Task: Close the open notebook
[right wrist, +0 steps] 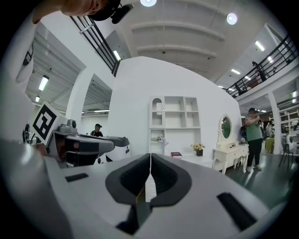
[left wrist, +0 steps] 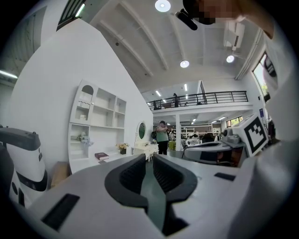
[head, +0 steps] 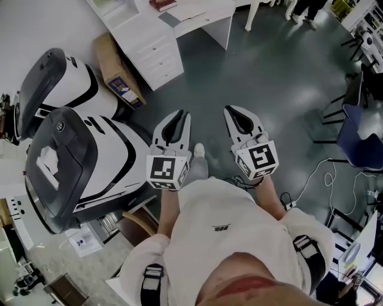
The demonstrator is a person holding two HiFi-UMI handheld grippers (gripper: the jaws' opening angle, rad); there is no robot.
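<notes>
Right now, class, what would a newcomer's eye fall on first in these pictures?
First, the two empty grippers held over the dark floor, mid-frame in the head view: left gripper with jaws a crack apart, right gripper with jaws together. Next, a big white-and-black machine at the left, another behind it. No open notebook shows; a dark red book lies on the white desk at the top.

White left gripper point(head: 178, 113) and right gripper point(head: 232, 110), fingers point(head: 173, 127) lined black; marker cube point(head: 164, 169) patterned in black-and-white squares. Floor point(head: 269, 72) dark grey-green. Drawer unit point(head: 157, 51) white; cardboard box point(head: 116, 69) brown.
</notes>
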